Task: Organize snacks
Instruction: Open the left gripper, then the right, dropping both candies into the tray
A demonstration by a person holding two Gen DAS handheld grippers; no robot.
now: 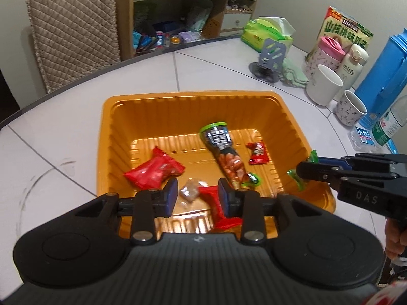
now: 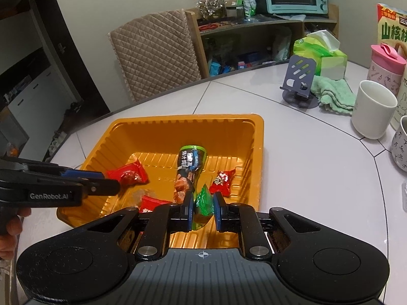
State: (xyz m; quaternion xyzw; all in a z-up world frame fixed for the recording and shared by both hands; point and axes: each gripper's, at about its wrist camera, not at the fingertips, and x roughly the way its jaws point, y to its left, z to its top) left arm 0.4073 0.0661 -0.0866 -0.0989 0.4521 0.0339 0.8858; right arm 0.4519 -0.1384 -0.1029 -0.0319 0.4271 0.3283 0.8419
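An orange plastic tray (image 1: 122,127) (image 2: 257,152) on the white table holds a long peanut packet (image 1: 223,152) (image 2: 189,172), red snack packets (image 1: 152,172) (image 2: 128,175) (image 1: 258,153) (image 2: 221,181) and a small clear packet (image 1: 189,192). My left gripper (image 1: 197,198) is open over the tray's near side, above a red packet (image 1: 216,208) and the clear packet; it also shows in the right wrist view (image 2: 112,183). My right gripper (image 2: 202,212) has a green snack packet (image 2: 203,208) (image 1: 296,178) between its jaws over the tray's right side.
At the right stand a white mug (image 1: 323,85) (image 2: 374,109), a patterned cup (image 1: 349,108), a pink bottle (image 1: 325,53), a blue jug (image 1: 381,76), a phone stand (image 2: 300,78), a green cloth (image 2: 333,94) and a tissue pack (image 2: 320,50). A padded chair (image 1: 73,28) stands behind the table.
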